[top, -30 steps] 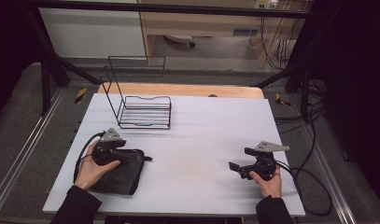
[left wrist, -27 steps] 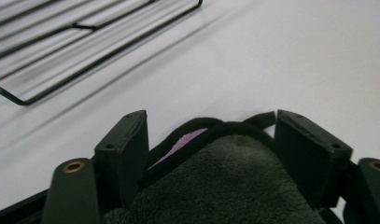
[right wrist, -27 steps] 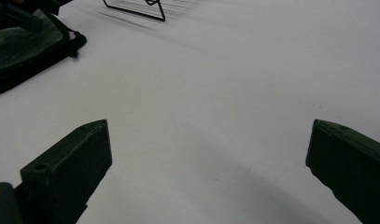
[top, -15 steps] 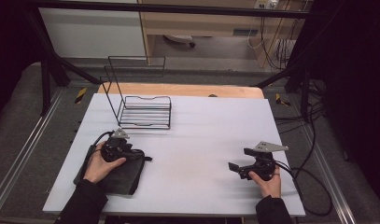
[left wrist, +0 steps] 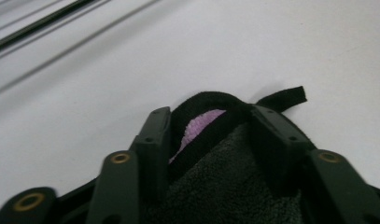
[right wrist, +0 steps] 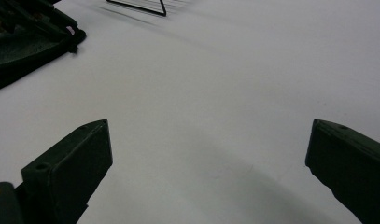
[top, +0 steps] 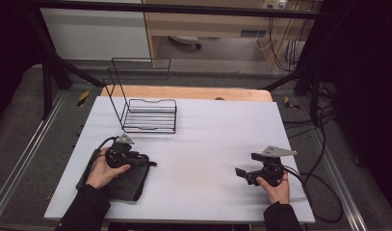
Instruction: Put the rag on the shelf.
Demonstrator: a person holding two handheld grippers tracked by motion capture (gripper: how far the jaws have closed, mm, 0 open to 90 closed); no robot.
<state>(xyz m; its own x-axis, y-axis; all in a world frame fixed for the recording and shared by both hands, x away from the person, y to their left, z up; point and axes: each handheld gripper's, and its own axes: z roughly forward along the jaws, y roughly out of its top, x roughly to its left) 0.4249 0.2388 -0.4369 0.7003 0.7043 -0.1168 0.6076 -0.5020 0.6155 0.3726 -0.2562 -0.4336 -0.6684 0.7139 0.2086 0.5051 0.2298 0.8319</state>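
Observation:
A dark, flat cloth pad lies near the front left of the white table. My left gripper is down on its far right corner. In the left gripper view, the jaws of this gripper have just been closing, and they now squeeze that corner of the pad. The black edge arches up between them, showing a purple lining and a small black loop. My right gripper rests at the front right with its jaws wide apart. Nothing lies between the jaws of this gripper in its own view.
A black wire rack stands at the back left of the table, just beyond the left hand. A wooden board runs along the table's far edge. Cables trail off the right side.
The left hand has come down and slid right onto the pad's corner. Its jaws have narrowed around that corner. The right hand has stayed put.

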